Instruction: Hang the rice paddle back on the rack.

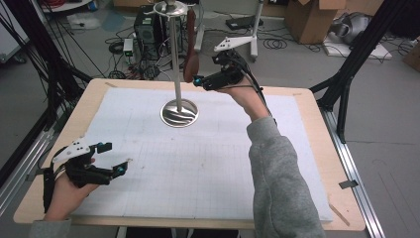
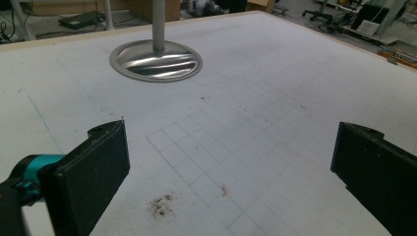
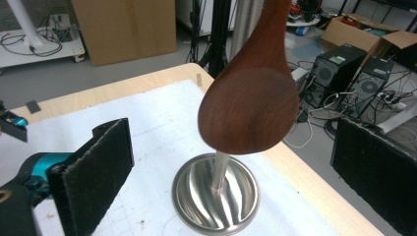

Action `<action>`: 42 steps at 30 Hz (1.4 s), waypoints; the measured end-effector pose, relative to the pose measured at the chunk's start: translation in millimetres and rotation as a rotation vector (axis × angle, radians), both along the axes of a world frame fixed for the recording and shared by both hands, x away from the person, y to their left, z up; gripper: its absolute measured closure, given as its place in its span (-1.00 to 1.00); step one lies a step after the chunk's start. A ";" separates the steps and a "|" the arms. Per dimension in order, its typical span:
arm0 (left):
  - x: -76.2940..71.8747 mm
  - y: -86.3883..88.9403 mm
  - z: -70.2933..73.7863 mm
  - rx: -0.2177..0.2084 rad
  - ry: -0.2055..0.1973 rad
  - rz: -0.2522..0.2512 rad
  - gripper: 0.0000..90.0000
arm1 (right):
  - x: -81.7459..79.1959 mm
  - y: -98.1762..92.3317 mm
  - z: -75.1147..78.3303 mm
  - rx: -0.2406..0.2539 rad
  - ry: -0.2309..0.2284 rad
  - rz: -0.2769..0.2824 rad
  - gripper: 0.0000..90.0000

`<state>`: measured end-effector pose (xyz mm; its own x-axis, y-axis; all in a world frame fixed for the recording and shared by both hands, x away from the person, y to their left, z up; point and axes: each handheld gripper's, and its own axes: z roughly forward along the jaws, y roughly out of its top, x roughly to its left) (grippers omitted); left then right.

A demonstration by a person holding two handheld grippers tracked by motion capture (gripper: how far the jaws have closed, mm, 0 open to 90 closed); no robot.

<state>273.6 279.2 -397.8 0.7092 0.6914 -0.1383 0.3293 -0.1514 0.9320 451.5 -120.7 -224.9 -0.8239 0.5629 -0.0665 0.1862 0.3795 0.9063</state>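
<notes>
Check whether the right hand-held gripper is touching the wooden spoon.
Apart. In the right gripper view the wooden spoon hangs between the right hand-held gripper's wide-open jaws, with clear gaps on both sides.

The high view looks down over the whole table (image 1: pixel 307 148); both gripper views look close along it, sharing the stand (image 2: pixel 157 59).

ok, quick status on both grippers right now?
Left gripper: open, nothing between its jaws, low over the white mat.
Right gripper: open, holding nothing; the dark brown wooden spoon hangs from the metal stand between its pads, untouched.
</notes>
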 end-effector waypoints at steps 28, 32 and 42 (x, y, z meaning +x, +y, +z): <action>28.8 -13.7 5.4 -0.046 -0.019 -0.035 -0.96 | -35.3 -40.8 -34.9 0.022 0.030 0.031 -0.97; 31.3 -14.4 5.2 -0.057 -0.024 -0.031 -0.96 | -40.9 -50.1 -41.1 0.054 0.024 0.033 -0.97; 37.4 -21.3 3.4 -0.054 -0.025 -0.035 -0.96 | -54.7 -68.3 -59.5 0.072 0.040 0.038 -0.97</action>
<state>311.0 258.0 -394.4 0.7363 0.6583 -0.1566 0.3011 -0.1115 0.9471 396.8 -189.1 -284.4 -0.8460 0.5331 0.0062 0.2090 0.3210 0.9237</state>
